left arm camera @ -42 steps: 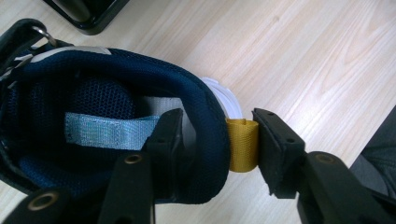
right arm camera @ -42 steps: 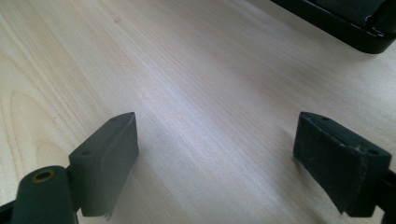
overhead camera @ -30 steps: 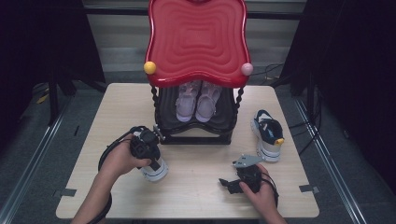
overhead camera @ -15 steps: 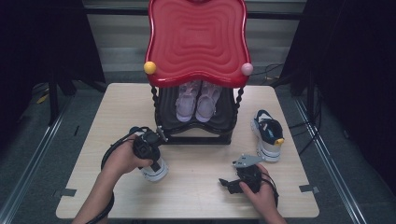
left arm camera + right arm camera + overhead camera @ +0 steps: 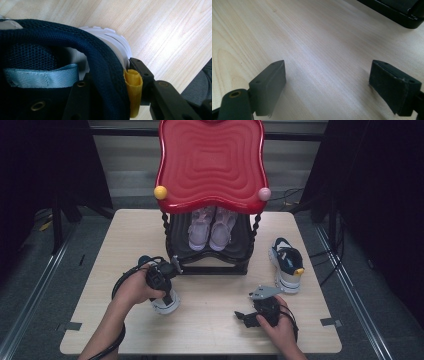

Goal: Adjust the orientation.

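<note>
A navy sneaker (image 5: 165, 303) with a white sole lies on the wooden table (image 5: 120, 235), front left of the rack. My left gripper (image 5: 163, 289) points down onto its heel. In the left gripper view one jaw is inside the sneaker (image 5: 50, 40) and the other is outside, against the yellow heel loop (image 5: 133, 87). The left gripper (image 5: 110, 75) has just been closing and its pads pinch the padded collar. My right gripper (image 5: 245, 318) rests low over bare wood at the front right. In its own view the right gripper (image 5: 328, 72) is open with nothing between the jaws.
A shoe rack with a red wavy top (image 5: 210, 165) stands at the table's back middle, with a pale lilac pair (image 5: 210, 227) on its black lower shelf (image 5: 210, 269). The matching navy sneaker (image 5: 286, 262) lies to the right of the rack. The rack's black base (image 5: 397, 12) lies ahead of the right gripper.
The left hand has shifted slightly over the navy sneaker's heel. The right hand and the other shoes have not moved.
</note>
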A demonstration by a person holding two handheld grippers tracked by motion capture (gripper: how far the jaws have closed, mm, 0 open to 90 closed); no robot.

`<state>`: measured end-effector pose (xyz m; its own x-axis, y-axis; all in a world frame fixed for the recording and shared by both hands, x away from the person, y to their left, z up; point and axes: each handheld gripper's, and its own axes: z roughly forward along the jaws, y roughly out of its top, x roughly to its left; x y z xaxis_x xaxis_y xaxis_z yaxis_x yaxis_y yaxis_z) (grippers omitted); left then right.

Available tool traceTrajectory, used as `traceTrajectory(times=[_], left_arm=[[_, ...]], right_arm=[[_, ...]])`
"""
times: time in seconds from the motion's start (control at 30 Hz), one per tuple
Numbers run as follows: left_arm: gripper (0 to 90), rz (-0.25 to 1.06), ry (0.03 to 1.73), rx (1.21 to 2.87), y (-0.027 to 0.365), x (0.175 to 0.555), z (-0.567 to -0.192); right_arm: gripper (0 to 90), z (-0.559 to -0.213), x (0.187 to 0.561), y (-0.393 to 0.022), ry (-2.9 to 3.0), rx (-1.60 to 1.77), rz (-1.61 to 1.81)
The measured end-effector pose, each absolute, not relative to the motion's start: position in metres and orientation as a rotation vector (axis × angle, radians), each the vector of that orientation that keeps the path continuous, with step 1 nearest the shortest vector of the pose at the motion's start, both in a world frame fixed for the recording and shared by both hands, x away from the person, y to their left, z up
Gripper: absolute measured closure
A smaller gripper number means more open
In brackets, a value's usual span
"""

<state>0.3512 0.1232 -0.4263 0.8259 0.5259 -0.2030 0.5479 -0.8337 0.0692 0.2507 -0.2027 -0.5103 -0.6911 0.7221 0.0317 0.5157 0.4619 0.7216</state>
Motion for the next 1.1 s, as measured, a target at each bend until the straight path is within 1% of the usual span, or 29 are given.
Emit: traceTrajectory(times=[0.23,0.33,0.47,0.6,0.73,0.77,0.83,1.1], left_arm=[[67.1,-0.288,0.853,2.889,0.122,0.352,-0.428],[69.5,-0.302,0.824,2.919,0.12,0.353,-0.428],[71.8,-0.306,0.831,2.937,0.118,0.353,-0.428],[73.8,-0.307,0.825,2.929,0.118,0.352,-0.428],[74.7,-0.316,0.844,2.898,0.122,0.351,-0.428],[74.7,-0.315,0.831,2.914,0.124,0.352,-0.427],[74.9,-0.306,0.859,2.895,0.126,0.35,-0.427],[75.0,-0.297,0.835,2.878,0.132,0.348,-0.418]], right_arm=[[13.6,-0.51,0.251,-0.203,2.435,1.059,1.059],[13.6,-0.51,0.251,-0.203,2.435,1.059,1.059],[13.6,-0.51,0.251,-0.203,2.435,1.059,1.059],[13.6,-0.51,0.251,-0.203,2.435,1.059,1.059],[13.6,-0.51,0.251,-0.203,2.435,1.06,1.059],[13.6,-0.51,0.251,-0.203,2.436,1.059,1.059],[13.6,-0.51,0.251,-0.203,2.435,1.06,1.059],[13.6,-0.51,0.251,-0.203,2.435,1.059,1.059]])
